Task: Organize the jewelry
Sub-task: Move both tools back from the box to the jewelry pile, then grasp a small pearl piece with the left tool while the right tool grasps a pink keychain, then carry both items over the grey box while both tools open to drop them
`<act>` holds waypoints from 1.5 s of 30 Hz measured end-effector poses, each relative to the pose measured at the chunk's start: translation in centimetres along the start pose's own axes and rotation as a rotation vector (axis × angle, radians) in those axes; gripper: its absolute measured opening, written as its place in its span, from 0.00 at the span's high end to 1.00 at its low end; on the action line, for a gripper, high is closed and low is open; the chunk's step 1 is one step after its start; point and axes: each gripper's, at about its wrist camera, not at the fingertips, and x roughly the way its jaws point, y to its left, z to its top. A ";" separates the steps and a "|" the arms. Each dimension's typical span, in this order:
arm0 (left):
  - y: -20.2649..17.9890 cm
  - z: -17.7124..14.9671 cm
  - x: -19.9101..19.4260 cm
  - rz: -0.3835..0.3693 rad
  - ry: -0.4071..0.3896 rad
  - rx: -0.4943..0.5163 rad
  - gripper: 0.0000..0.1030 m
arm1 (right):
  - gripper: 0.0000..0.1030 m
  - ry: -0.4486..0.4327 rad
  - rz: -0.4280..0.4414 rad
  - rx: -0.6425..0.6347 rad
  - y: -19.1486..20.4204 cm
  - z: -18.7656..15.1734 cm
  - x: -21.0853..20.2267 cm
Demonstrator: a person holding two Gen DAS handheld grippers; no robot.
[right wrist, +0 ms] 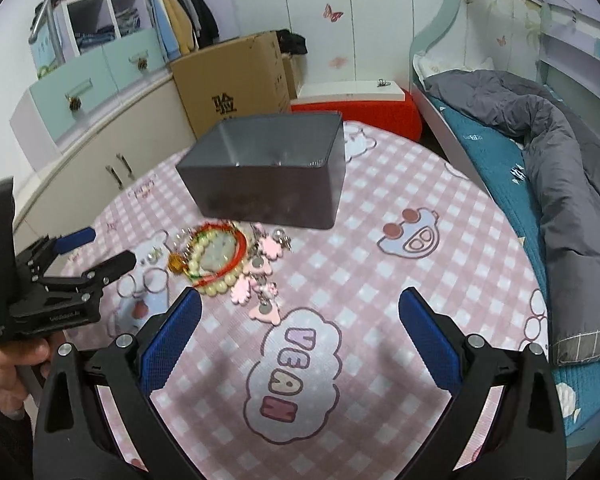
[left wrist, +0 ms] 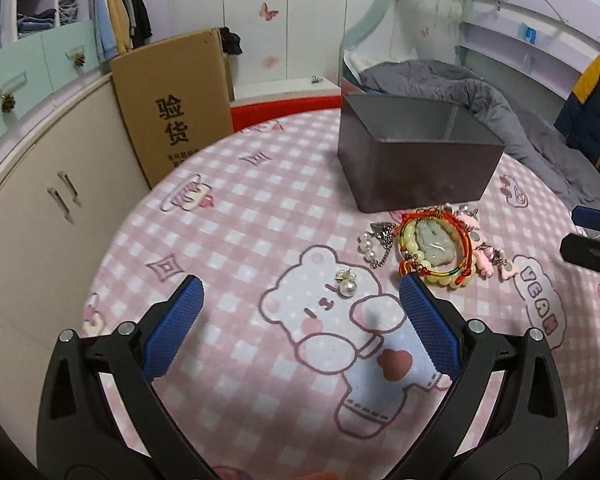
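A dark grey open box (left wrist: 416,156) stands on the pink checked tablecloth (left wrist: 260,216); it also shows in the right wrist view (right wrist: 268,168). In front of it lies a jewelry pile: a red cord bracelet with a jade pendant (left wrist: 434,240), a pale bead bracelet (right wrist: 216,286), pink charm earrings (right wrist: 260,268) and a pearl chain (left wrist: 374,246). A pearl earring with a bow (left wrist: 347,283) lies apart, between my open, empty left gripper's (left wrist: 300,292) fingers. My right gripper (right wrist: 300,304) is open and empty, right of the pile.
A cardboard box (left wrist: 172,108) leans against cream cabinets (left wrist: 40,200) at the left. A red stool (right wrist: 364,110) stands behind the table. A bed with a grey duvet (right wrist: 548,152) runs along the right. The left gripper's body (right wrist: 48,276) shows at the left of the right wrist view.
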 end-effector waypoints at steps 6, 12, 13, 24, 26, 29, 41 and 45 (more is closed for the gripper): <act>-0.7 0.0 2.0 -0.048 0.064 0.025 0.42 | 0.20 0.043 0.011 -0.004 0.1 -0.5 1.6; -1.4 0.0 2.4 -0.118 0.081 0.050 0.89 | 0.39 0.072 0.040 -0.049 1.3 -0.7 3.0; -1.5 -0.1 2.4 -0.125 0.081 0.049 0.89 | 0.42 0.078 0.042 -0.062 1.7 -0.7 3.3; -0.8 0.1 0.3 -0.158 0.039 0.013 0.89 | 0.79 0.071 0.026 -0.108 1.9 -1.6 3.4; -0.7 0.2 -0.2 -0.161 0.028 0.010 0.89 | 0.79 0.050 0.049 -0.083 1.2 -1.4 2.3; -0.7 0.5 -1.2 -0.167 0.009 0.011 0.90 | 0.79 0.022 0.075 -0.069 0.9 -0.8 1.1; -0.7 4.5 -5.4 -0.188 -0.130 0.027 0.90 | 0.79 -0.165 0.118 -0.116 1.1 5.8 -4.8; -1.1 7.6 -6.5 -0.194 -0.198 0.045 0.90 | 0.79 -0.237 0.115 -0.146 1.2 9.0 -6.2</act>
